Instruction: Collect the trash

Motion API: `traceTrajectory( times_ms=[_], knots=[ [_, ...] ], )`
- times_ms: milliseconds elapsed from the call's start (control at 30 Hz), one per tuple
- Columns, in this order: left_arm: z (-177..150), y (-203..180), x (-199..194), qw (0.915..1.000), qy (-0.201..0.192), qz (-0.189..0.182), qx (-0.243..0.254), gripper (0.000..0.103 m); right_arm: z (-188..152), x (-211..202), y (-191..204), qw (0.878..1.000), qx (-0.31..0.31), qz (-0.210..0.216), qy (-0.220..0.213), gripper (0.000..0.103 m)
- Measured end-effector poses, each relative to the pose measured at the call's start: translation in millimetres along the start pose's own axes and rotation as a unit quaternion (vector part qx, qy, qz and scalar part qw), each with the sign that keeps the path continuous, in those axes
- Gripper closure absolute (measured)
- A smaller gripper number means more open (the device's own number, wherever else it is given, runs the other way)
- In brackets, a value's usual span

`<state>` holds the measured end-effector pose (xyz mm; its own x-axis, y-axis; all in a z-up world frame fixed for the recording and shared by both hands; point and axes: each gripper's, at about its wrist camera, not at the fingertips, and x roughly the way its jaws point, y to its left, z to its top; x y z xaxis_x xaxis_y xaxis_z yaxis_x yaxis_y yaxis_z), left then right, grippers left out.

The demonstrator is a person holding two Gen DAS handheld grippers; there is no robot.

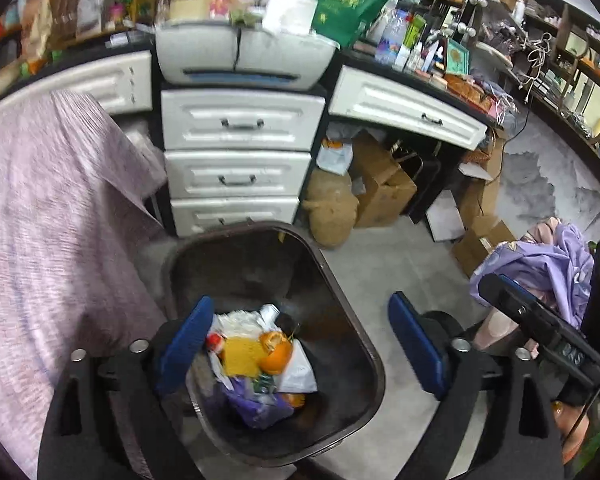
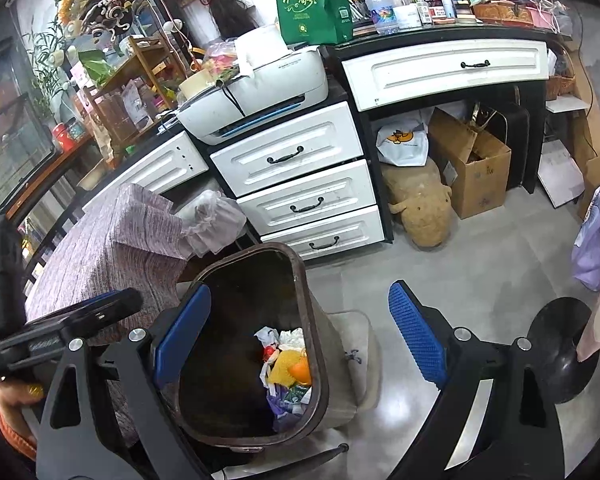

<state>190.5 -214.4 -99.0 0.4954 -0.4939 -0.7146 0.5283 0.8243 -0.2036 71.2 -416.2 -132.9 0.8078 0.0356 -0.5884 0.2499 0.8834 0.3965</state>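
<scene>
Both claws are hovering wide open and empty: left claw [image 1: 300,344] directly above the brown bin [image 1: 352,312], right claw [image 2: 300,336] alongside. Trash [image 1: 256,364] is lying below them, likely just dropped in.

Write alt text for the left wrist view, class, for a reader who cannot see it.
The open left gripper hangs empty over a dark trash bin holding orange peel, a yellow wrapper and a purple bag. White drawers stand behind it.
</scene>
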Motion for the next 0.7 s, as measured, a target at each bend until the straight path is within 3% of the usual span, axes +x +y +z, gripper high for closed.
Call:
traceTrajectory(
  times_ms=[100, 433, 700],
  knots=[
    [-3, 1, -22, 0.9993, -0.031, 0.019, 0.004, 0.006, 2, -6, 7, 1.0, -0.01, -0.002, -0.009, 0.01],
    [-9, 16, -90, 0.9917, -0.101, 0.08, 0.003, 0.006, 6, -40, 66, 0.995, -0.086, 0.009, -0.043, 0.006],
    [-34, 42, -140, 0.9813, -0.126, 0.145, 0.0, 0.006, 2, -74, 126, 0.988, -0.134, 0.042, -0.065, 0.006]
  ],
)
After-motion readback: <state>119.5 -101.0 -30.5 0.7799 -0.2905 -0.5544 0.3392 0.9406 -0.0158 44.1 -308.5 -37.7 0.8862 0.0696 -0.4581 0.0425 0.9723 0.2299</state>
